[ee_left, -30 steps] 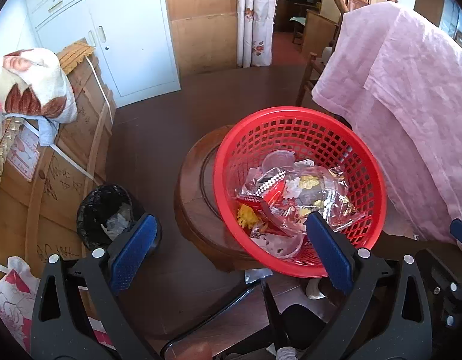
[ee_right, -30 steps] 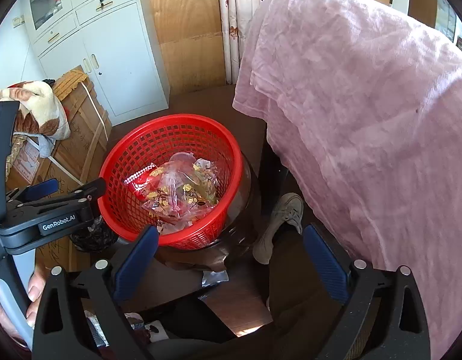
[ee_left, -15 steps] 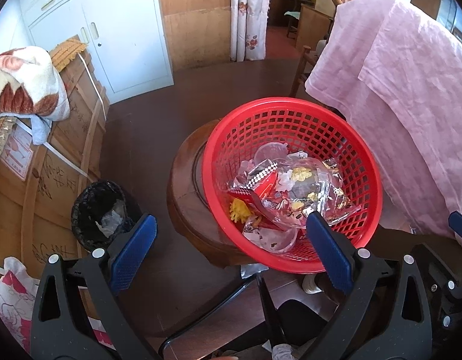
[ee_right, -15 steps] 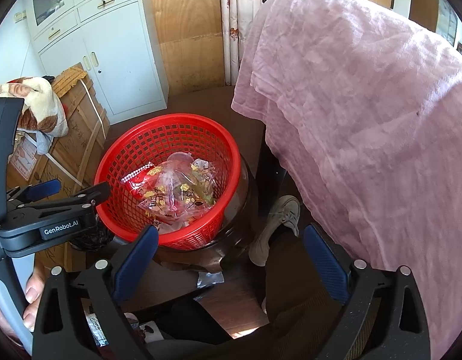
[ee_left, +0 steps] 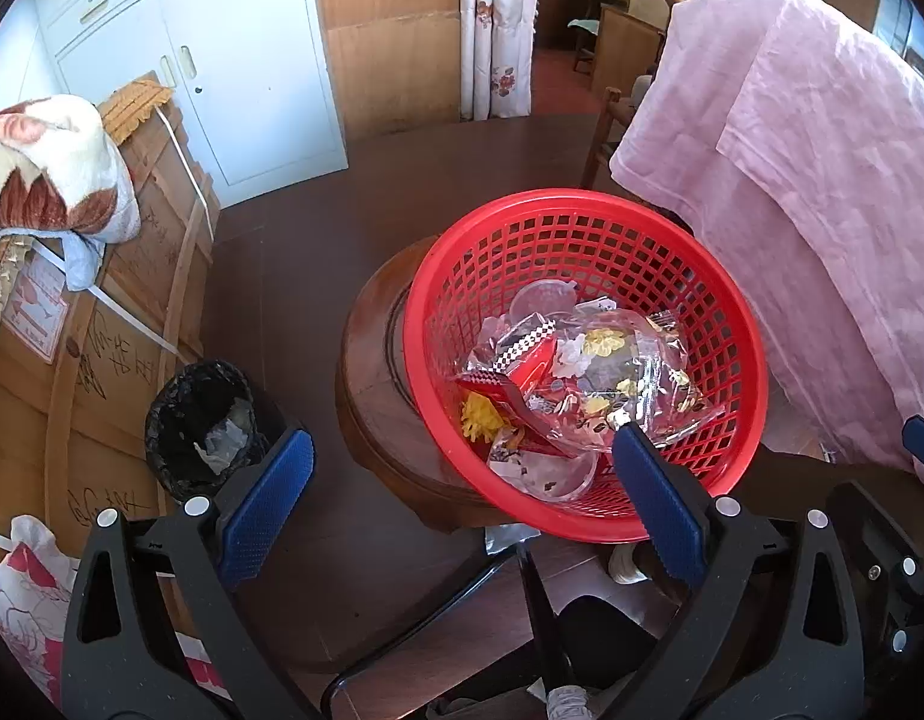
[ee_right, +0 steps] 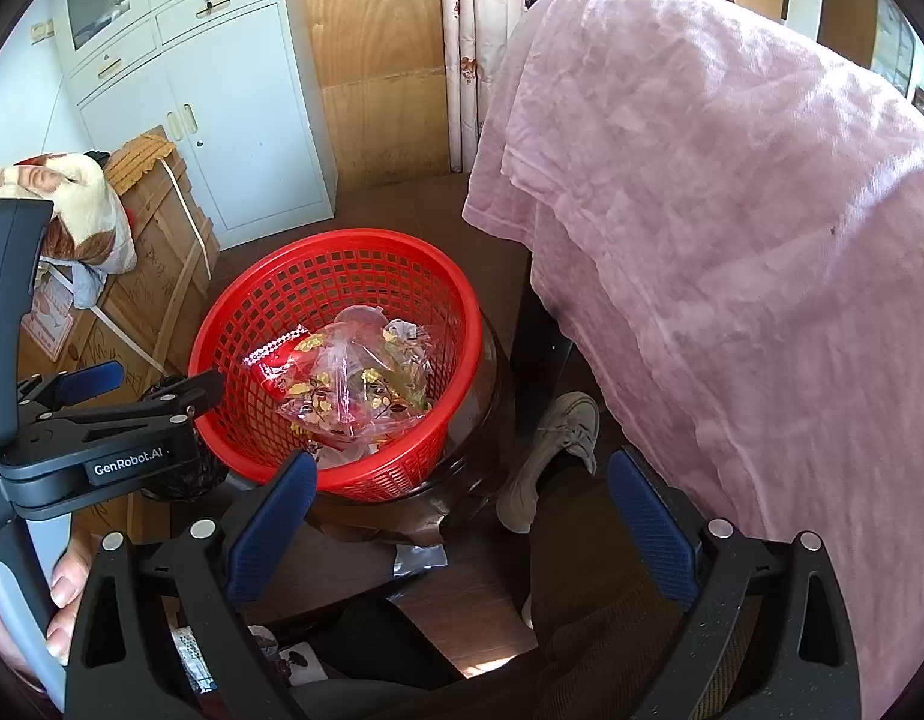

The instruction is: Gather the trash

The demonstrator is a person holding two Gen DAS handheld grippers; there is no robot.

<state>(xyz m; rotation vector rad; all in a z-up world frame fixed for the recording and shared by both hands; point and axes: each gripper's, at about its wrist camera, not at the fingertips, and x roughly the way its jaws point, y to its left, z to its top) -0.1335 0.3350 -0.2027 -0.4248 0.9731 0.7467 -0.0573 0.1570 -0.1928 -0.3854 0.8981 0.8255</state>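
A red plastic basket (ee_left: 726,324) (ee_right: 252,324) sits tilted on a round wooden stool (ee_left: 372,384). Inside lie clear plastic wrappers (ee_left: 618,384) (ee_right: 354,384), a red packet (ee_left: 528,360) and a yellow scrap (ee_left: 480,417). My left gripper (ee_left: 462,480) hovers open above the basket's near rim, holding nothing; its right finger overlaps the basket in the view. In the right wrist view the left gripper (ee_right: 144,384) reaches the basket's left rim. My right gripper (ee_right: 456,510) hangs open and empty, nearer than the basket.
A black-lined bin (ee_left: 201,420) stands on the floor left of the stool. Wooden crates (ee_left: 120,300) with a blanket (ee_left: 48,174) fill the left. A pink cloth (ee_left: 822,192) (ee_right: 732,228) drapes over a chair on the right. A person's shoe (ee_right: 552,450) rests by the stool. White cabinets (ee_left: 222,78) stand behind.
The left wrist view has shifted so the basket sits slightly lower and more central. Both grippers stay open and empty.
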